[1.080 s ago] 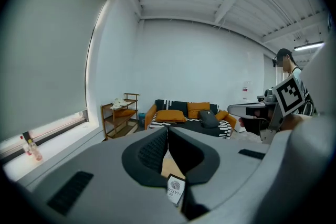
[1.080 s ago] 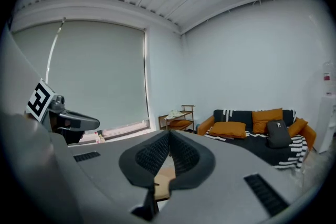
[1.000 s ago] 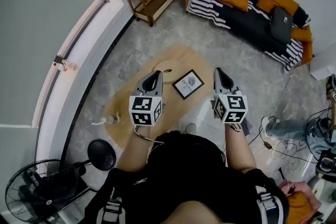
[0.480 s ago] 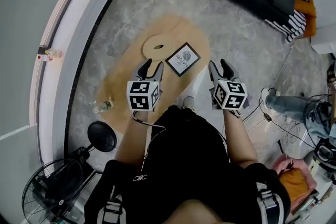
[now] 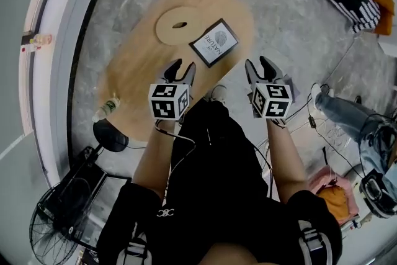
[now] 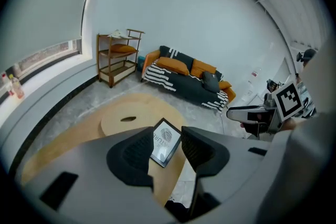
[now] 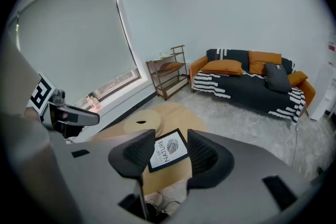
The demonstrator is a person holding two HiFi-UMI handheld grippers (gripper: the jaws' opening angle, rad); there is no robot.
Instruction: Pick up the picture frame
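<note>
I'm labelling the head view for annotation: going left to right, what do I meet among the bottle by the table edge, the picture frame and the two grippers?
bottle → left gripper → picture frame → right gripper

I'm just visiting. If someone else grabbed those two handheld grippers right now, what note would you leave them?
Left gripper: jaws apart, empty, held above the wooden table.
Right gripper: jaws apart, empty.
Picture frame: flat on the table beside the round disc, ahead of both grippers, untouched.
Done: nothing gripped yet.
Left: lower to the frame, close on an edge, lift.
</note>
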